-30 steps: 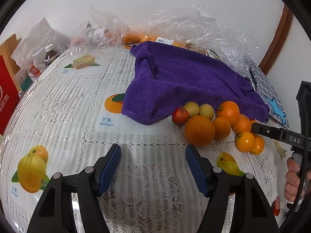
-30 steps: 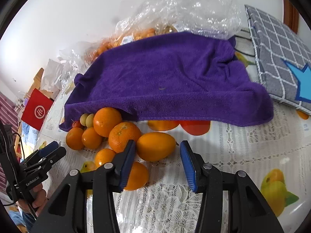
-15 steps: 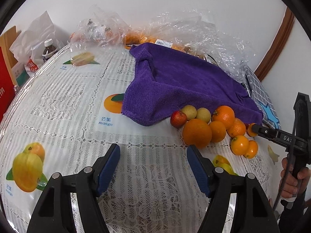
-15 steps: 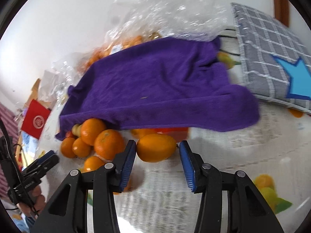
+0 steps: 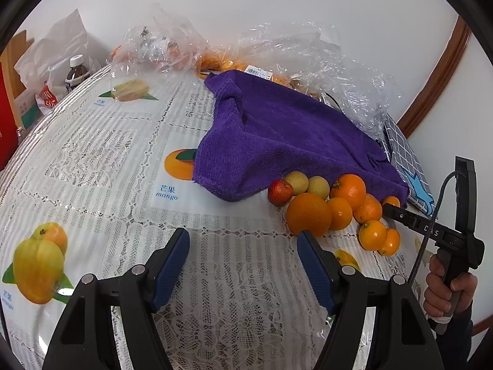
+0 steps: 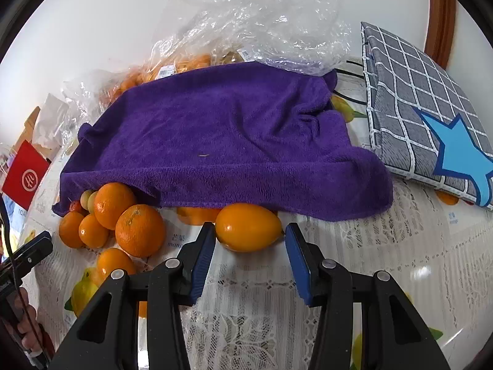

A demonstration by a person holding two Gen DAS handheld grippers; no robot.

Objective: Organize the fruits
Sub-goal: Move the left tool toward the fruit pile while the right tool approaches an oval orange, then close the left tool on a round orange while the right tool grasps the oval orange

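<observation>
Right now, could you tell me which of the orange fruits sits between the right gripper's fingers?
The smooth egg-shaped one, alone at the purple towel's front edge between the open right gripper; the round ones cluster leftward.

The purple towel (image 6: 222,141) hides the fruit beneath its front edge, and crinkled plastic bags (image 6: 262,24) blur the oranges inside.

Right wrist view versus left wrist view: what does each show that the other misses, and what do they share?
Only the right wrist view shows the oval yellow-orange fruit between the open right gripper fingers, at the towel's edge. Only the left wrist view shows the bottle and the open left gripper over bare tablecloth. Both show the purple towel, the orange pile and the checked cushion.
</observation>
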